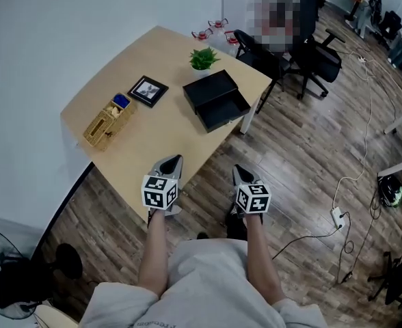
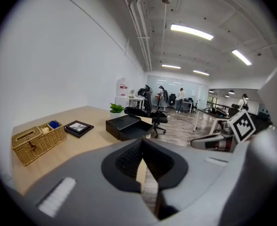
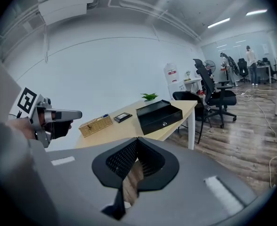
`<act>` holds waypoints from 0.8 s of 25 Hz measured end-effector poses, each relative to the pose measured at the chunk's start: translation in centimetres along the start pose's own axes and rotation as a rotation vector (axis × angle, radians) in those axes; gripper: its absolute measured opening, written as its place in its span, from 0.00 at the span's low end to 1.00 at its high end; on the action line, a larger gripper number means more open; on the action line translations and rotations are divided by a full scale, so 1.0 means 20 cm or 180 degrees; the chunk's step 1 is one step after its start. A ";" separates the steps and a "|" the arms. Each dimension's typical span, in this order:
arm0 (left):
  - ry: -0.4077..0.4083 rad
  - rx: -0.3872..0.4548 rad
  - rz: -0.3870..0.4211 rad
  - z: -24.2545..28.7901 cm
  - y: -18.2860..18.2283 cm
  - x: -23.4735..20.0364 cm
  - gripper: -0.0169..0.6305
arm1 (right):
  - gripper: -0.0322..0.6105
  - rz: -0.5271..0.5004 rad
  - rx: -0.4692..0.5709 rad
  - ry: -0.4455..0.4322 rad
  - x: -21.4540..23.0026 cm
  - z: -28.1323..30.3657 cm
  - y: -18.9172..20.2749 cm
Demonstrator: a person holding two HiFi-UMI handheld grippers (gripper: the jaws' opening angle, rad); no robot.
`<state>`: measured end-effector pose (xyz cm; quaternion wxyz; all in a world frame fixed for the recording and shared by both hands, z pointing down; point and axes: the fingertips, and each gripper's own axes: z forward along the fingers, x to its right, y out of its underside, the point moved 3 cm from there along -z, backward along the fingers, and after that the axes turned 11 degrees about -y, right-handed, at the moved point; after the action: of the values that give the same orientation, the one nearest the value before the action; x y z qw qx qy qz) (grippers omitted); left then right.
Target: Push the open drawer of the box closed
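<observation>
A black box (image 1: pixel 211 91) stands near the right edge of the light wooden table (image 1: pixel 153 60), its drawer (image 1: pixel 226 111) pulled out toward the table's edge. The box also shows in the left gripper view (image 2: pixel 124 124) and the right gripper view (image 3: pixel 158 113), where the drawer front has a small knob. My left gripper (image 1: pixel 176 158) hovers at the table's near corner, shut and holding nothing. Off the table over the floor, my right gripper (image 1: pixel 238 169) is shut and empty too. Both are well short of the box.
A wicker basket (image 1: pixel 107 123), a framed picture (image 1: pixel 148 91) and a small green plant (image 1: pixel 202 59) share the table. Black office chairs (image 1: pixel 310 53) stand beyond its far corner. Cables (image 1: pixel 338 217) lie on the wood floor at right; a fan (image 1: pixel 3 272) stands at lower left.
</observation>
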<state>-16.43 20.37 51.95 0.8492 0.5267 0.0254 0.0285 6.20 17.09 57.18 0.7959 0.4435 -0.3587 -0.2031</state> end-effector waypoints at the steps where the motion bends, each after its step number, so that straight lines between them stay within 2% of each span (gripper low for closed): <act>1: -0.0027 0.0005 -0.0003 0.05 -0.04 -0.01 0.11 | 0.05 -0.0028 -0.0022 -0.0016 0.04 0.04 -0.03; 4: -0.0070 -0.0009 0.0005 0.22 -0.13 -0.02 0.11 | 0.05 -0.0103 -0.0033 -0.0094 0.15 0.16 -0.15; 11: -0.0083 -0.0075 0.0014 0.52 -0.27 0.12 0.11 | 0.05 -0.0223 -0.0131 -0.0281 0.38 0.30 -0.37; 16: -0.0171 -0.0136 -0.0027 0.68 -0.31 0.18 0.11 | 0.05 -0.0208 -0.0221 -0.0387 0.54 0.36 -0.42; 20: -0.0230 -0.0218 -0.0082 0.70 -0.28 0.24 0.11 | 0.05 -0.0082 -0.0289 -0.0425 0.64 0.36 -0.37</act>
<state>-10.53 5.66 53.13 0.8674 0.4977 0.0005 -0.0007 9.21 1.02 58.29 0.7867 0.3970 -0.3957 -0.2585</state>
